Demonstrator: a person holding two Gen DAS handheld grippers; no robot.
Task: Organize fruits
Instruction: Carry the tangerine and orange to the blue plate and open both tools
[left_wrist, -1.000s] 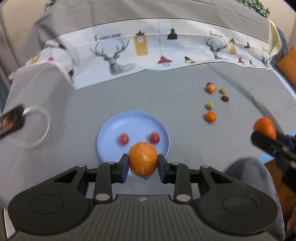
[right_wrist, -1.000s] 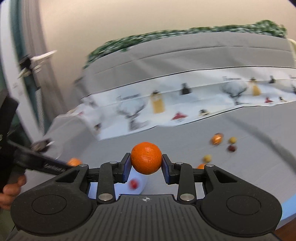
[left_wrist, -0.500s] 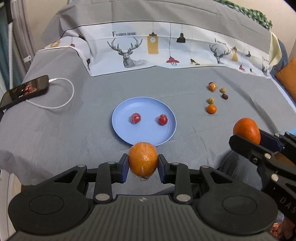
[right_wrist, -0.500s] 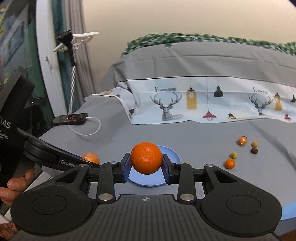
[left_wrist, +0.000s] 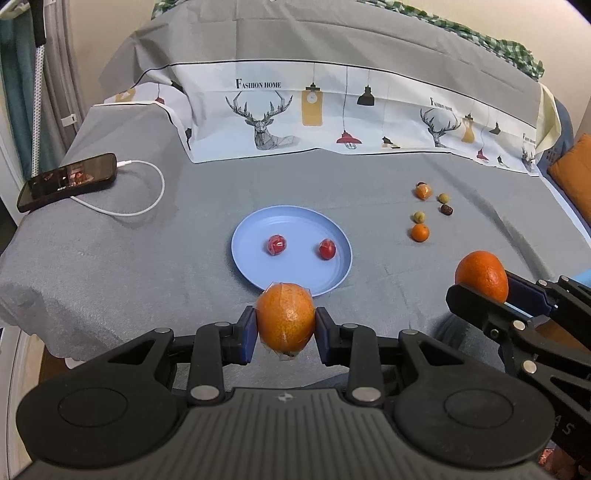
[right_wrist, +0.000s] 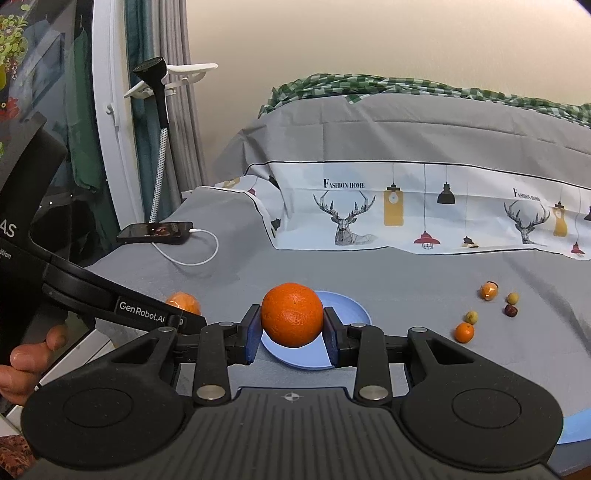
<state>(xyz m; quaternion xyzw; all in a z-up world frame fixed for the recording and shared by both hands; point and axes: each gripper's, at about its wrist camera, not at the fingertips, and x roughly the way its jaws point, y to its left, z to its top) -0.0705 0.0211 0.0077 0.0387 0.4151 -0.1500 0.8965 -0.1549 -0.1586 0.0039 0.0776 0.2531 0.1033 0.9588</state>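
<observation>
My left gripper (left_wrist: 285, 323) is shut on a plastic-wrapped orange (left_wrist: 285, 319), held above the near edge of the bed, just short of the blue plate (left_wrist: 251, 258). The plate holds two small red fruits (left_wrist: 276, 244). My right gripper (right_wrist: 291, 326) is shut on a bare orange (right_wrist: 292, 314), also in front of the blue plate (right_wrist: 351, 306); it shows at the right of the left wrist view (left_wrist: 482, 277). Several small loose fruits (left_wrist: 420, 232) lie on the grey sheet right of the plate, also in the right wrist view (right_wrist: 464, 332).
A phone (left_wrist: 68, 181) on a white cable (left_wrist: 147, 199) lies at the bed's left. A patterned white cloth (left_wrist: 332, 122) drapes the raised back of the bed. A stand with a clamp (right_wrist: 160, 110) and a curtain are at far left. An orange cushion (left_wrist: 576, 166) is at right.
Both grippers have pulled back and up from the plate, still holding their oranges; the plate now sits farther away and more of the bed shows.
</observation>
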